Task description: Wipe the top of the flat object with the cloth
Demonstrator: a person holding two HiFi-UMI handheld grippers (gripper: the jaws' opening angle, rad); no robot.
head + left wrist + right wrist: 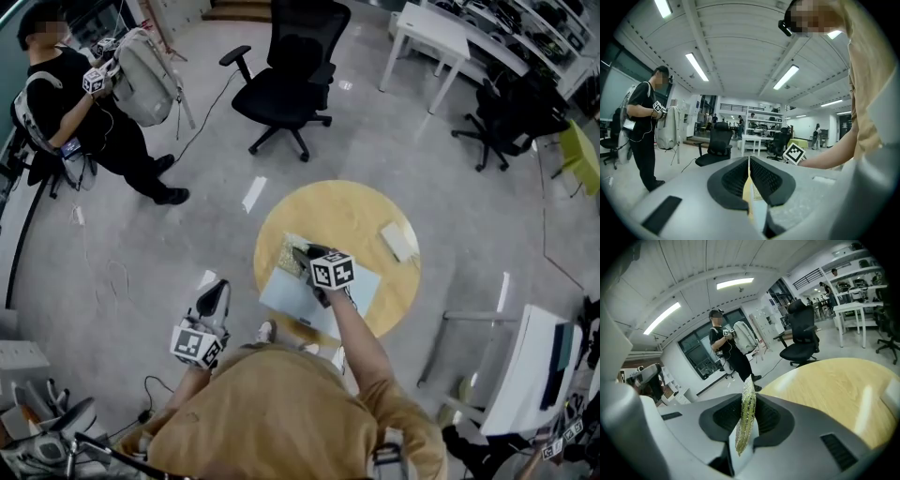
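A pale blue flat sheet [323, 298] lies on the near left part of the round wooden table [356, 211]. A yellow-green cloth [289, 257] rests at the sheet's far left corner. My right gripper [301, 252] is down on it and shut on the cloth [745, 416], which stands edge-on between the jaws in the right gripper view. My left gripper [217, 289] hangs off the table to the left, over the floor. Its jaws [749, 162] are shut with nothing in them.
A small white block [398, 241] lies on the table's right side. A black office chair [286, 80] stands beyond the table. A person with a grey backpack [145, 75] stands at the far left. White desks [431, 33] are at the back right.
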